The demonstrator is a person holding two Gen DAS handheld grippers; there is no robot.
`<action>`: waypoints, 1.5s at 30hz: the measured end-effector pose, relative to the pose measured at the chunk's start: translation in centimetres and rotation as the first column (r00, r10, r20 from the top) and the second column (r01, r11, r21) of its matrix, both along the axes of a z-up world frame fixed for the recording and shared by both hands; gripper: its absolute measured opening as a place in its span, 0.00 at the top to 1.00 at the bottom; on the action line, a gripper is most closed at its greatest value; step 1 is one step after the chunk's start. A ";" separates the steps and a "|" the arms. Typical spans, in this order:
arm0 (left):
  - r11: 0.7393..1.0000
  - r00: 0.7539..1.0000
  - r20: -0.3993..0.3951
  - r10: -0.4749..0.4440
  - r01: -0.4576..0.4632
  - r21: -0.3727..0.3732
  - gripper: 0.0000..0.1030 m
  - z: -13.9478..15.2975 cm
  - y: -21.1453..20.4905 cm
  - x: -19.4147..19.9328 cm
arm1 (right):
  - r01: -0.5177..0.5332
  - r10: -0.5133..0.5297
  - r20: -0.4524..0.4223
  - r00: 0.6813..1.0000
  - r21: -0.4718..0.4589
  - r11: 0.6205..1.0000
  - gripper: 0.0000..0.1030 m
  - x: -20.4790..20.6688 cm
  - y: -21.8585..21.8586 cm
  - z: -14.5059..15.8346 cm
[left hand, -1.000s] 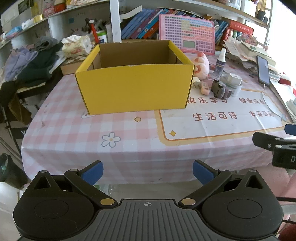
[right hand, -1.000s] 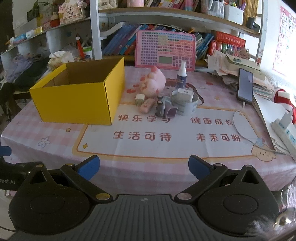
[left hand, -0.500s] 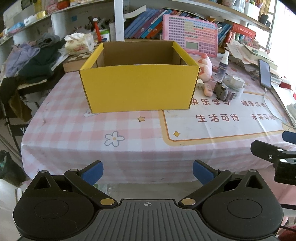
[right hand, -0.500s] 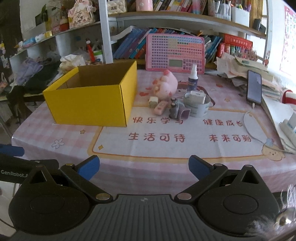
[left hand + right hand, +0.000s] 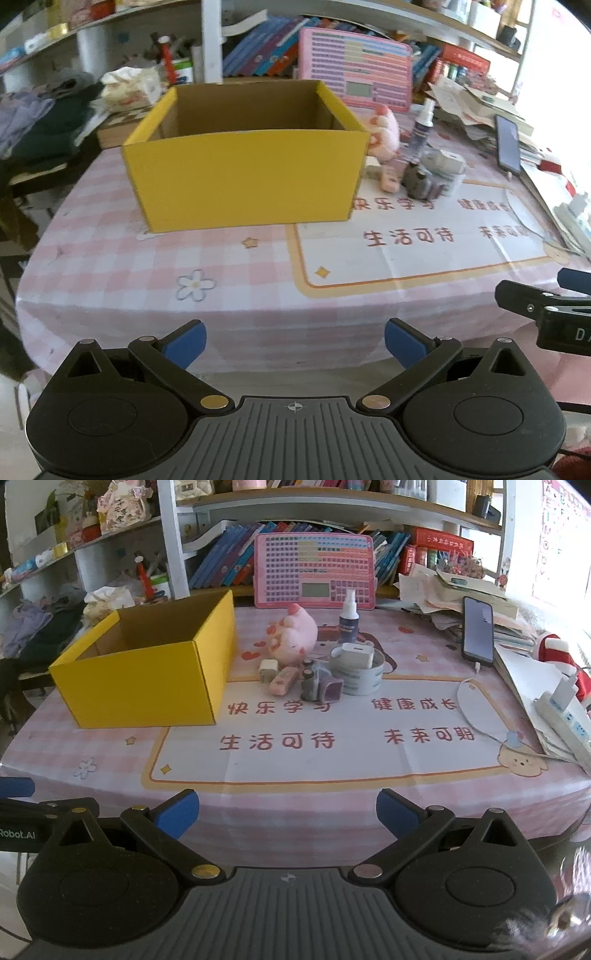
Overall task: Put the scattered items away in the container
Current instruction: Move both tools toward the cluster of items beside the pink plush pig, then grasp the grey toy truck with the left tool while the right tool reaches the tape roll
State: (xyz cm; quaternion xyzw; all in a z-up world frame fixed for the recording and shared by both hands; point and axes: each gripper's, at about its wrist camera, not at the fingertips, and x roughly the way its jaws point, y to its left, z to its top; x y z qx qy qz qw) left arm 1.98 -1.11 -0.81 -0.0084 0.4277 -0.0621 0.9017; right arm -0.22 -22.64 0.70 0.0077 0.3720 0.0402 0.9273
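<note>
Table (image 5: 332, 775), pink check cloth w/ printed mat. Yellow box (image 5: 147, 679) open-topped, upright, on table's left part; nothing visible inside. Items clustered just right of box: pink pig (image 5: 295, 635), spray bottle (image 5: 349, 618) upright behind, tape roll (image 5: 360, 675) w/ white charger (image 5: 356, 655) on top, small purple-grey toy (image 5: 319, 685), two small erasers (image 5: 277, 674) beside it. Phone (image 5: 478, 631) far right. L gripper (image 5: 295, 341) fingers spread apart, empty, short of table edge. R gripper (image 5: 287, 810) likewise apart, empty.
</note>
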 end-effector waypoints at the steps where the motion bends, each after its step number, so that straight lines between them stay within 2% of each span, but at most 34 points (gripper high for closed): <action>1: 1.000 1.000 -0.002 -0.011 0.011 -0.003 0.00 -0.1 -0.3 0.1 | 0.004 -0.004 -0.003 1.000 -0.002 1.000 0.00 0.0 -0.2 0.0; 9: 0.993 0.993 0.003 -0.116 0.116 -0.024 0.00 -0.4 -3.1 0.9 | 0.051 -0.051 -0.024 0.998 -0.005 0.999 0.00 0.1 -2.2 -0.5; 19: 0.971 0.971 0.012 -0.237 0.237 0.022 0.00 -0.5 -7.5 2.5 | 0.086 -0.085 -0.050 0.995 0.012 0.996 0.00 1.9 -4.9 -1.3; 26: 0.949 0.949 0.030 -0.315 0.314 0.042 0.01 -0.6 -10.2 4.3 | 0.096 -0.096 -0.053 0.994 -0.001 0.995 0.00 4.4 -6.4 -1.6; 31: 0.930 0.929 0.048 -0.367 0.364 0.053 0.04 -0.6 -12.3 6.3 | 0.116 -0.116 -0.012 0.993 -0.005 0.993 0.00 6.3 -7.8 -1.0; 39: 0.918 0.916 0.082 -0.394 0.386 0.097 0.10 -0.2 -15.5 9.9 | 0.137 -0.137 -0.004 0.991 0.023 0.990 0.01 10.2 -10.3 -0.9; 45: 0.922 0.924 0.078 -0.373 0.361 0.139 0.20 -0.3 -17.2 12.3 | 0.128 -0.128 -0.006 0.992 0.050 0.991 0.01 13.1 -11.7 -1.1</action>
